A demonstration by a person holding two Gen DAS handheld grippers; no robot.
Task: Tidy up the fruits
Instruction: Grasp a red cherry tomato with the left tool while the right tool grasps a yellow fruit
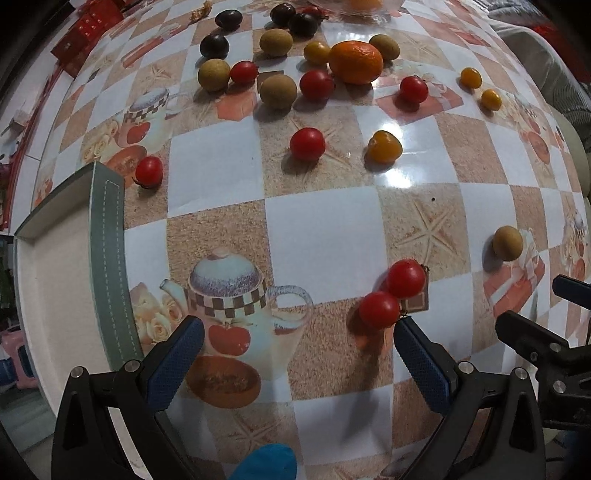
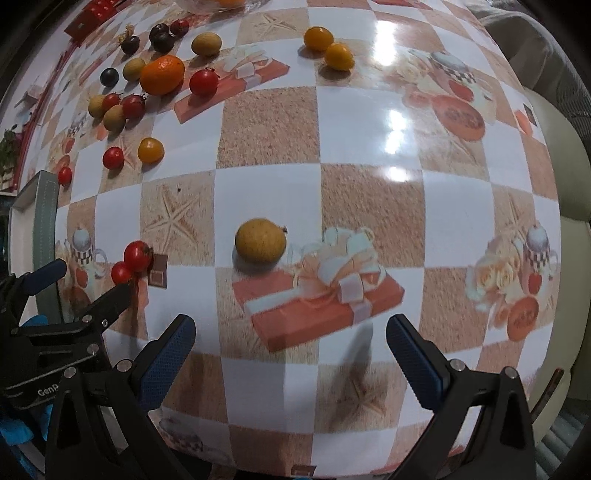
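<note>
Many small fruits lie scattered on the checkered tablecloth. My left gripper (image 1: 295,332) is open and empty, low over the cloth. Two red cherry tomatoes (image 1: 380,309) lie touching each other just past its right fingertip (image 1: 406,328). An orange (image 1: 355,61), tan longans (image 1: 277,91), dark plums (image 1: 214,46), more red tomatoes (image 1: 307,144) and yellow tomatoes (image 1: 385,147) lie farther back. My right gripper (image 2: 291,328) is open and empty. A tan longan (image 2: 260,240) lies ahead of it, apart from the fingers. The two red tomatoes (image 2: 137,255) show at its left.
A white tray with a green rim (image 1: 107,258) sits at the left edge of the table and also shows in the right wrist view (image 2: 44,221). A glass bowl (image 1: 354,9) holding orange fruit stands at the far back. The left gripper (image 2: 81,291) shows beside the right one.
</note>
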